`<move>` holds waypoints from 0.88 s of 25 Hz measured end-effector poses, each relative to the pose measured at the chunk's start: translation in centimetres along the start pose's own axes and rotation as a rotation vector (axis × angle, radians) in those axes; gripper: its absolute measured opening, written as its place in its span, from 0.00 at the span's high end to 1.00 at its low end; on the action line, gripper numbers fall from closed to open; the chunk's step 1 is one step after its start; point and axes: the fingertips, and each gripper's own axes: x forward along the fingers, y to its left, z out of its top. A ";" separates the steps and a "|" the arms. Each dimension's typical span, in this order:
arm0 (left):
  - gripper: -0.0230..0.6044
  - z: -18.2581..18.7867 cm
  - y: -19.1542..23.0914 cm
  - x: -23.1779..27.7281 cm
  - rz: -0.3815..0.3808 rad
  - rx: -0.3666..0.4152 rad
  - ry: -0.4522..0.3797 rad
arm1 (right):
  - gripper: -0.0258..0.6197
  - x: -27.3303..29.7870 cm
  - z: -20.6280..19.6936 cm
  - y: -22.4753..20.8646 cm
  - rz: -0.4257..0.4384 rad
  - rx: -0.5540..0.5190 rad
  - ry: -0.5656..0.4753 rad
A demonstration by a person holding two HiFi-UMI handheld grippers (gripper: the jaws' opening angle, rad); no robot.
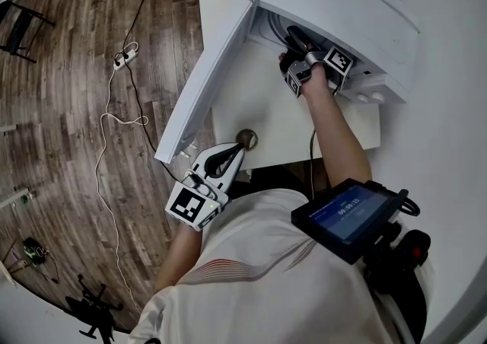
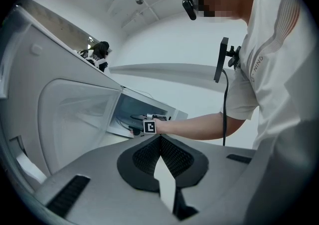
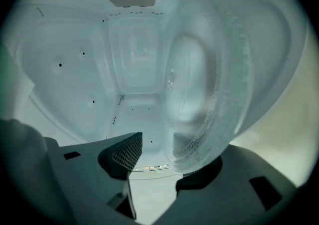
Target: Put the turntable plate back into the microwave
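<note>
The white microwave [image 1: 365,23] stands on a white table with its door [image 1: 205,76] swung open to the left. My right gripper [image 1: 293,38] reaches into the cavity [image 3: 75,69]. In the right gripper view the clear glass turntable plate [image 3: 224,84] stands tilted on its edge, its lower rim against the right jaw. The left pad [image 3: 127,153] is apart from it, so the right gripper [image 3: 159,157] is open. My left gripper [image 1: 240,148] waits by the table's front edge below the door. Its pads meet in the left gripper view, so the left gripper [image 2: 160,142] is shut and holds nothing.
A small brown round thing [image 1: 246,137] sits at the table's front edge by the left gripper's tip. A screen device [image 1: 346,213] hangs on the person's chest. Cables and a power strip [image 1: 125,57] lie on the wood floor to the left.
</note>
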 end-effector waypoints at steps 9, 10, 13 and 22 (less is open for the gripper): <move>0.95 -0.2 -0.3 0.1 -0.021 -0.012 0.007 | 0.61 0.3 -2.4 0.1 -0.003 0.073 0.143; 0.95 -0.3 -0.3 0.1 -0.022 -0.013 0.009 | 0.60 0.3 -2.6 0.0 -0.008 0.075 0.151; 0.95 -0.5 -0.4 0.2 -0.026 -0.016 0.012 | 0.60 0.3 -3.4 -0.3 -0.021 0.087 0.199; 0.95 -0.6 -0.4 0.1 -0.023 -0.020 0.014 | 0.59 0.0 -4.6 -2.0 -0.051 0.101 0.269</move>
